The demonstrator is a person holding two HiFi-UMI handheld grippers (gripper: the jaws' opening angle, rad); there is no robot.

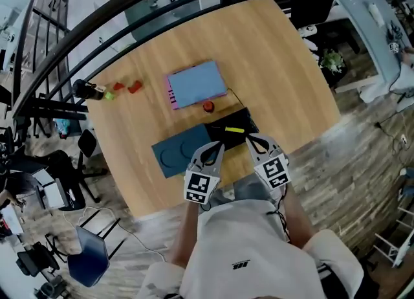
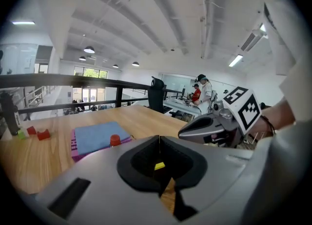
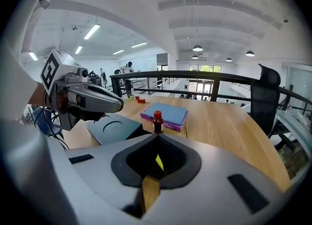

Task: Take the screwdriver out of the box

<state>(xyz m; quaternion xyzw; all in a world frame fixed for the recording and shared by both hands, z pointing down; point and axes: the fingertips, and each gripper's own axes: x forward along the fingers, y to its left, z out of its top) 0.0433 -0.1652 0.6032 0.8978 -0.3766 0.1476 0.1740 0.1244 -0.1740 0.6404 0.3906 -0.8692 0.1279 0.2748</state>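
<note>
An open black box (image 1: 231, 125) lies near the table's front edge, with the yellow-handled screwdriver (image 1: 234, 129) lying inside it. Its dark teal lid (image 1: 176, 155) rests flat on the wood to the left. My left gripper (image 1: 218, 145) hovers at the box's near left corner, jaws together and empty. My right gripper (image 1: 251, 138) hangs just over the box's near right side, also shut with nothing held. In each gripper view a bit of the yellow handle (image 2: 159, 166) (image 3: 159, 161) shows through the window in the jaws. Most of the box is hidden there.
A blue book with a pink edge (image 1: 197, 84) lies behind the box, with a small red-capped bottle (image 1: 208, 106) between them. Red blocks (image 1: 134, 87) and a dark bottle (image 1: 87, 89) sit at the table's far left. A black railing (image 1: 129, 0) runs beyond the table.
</note>
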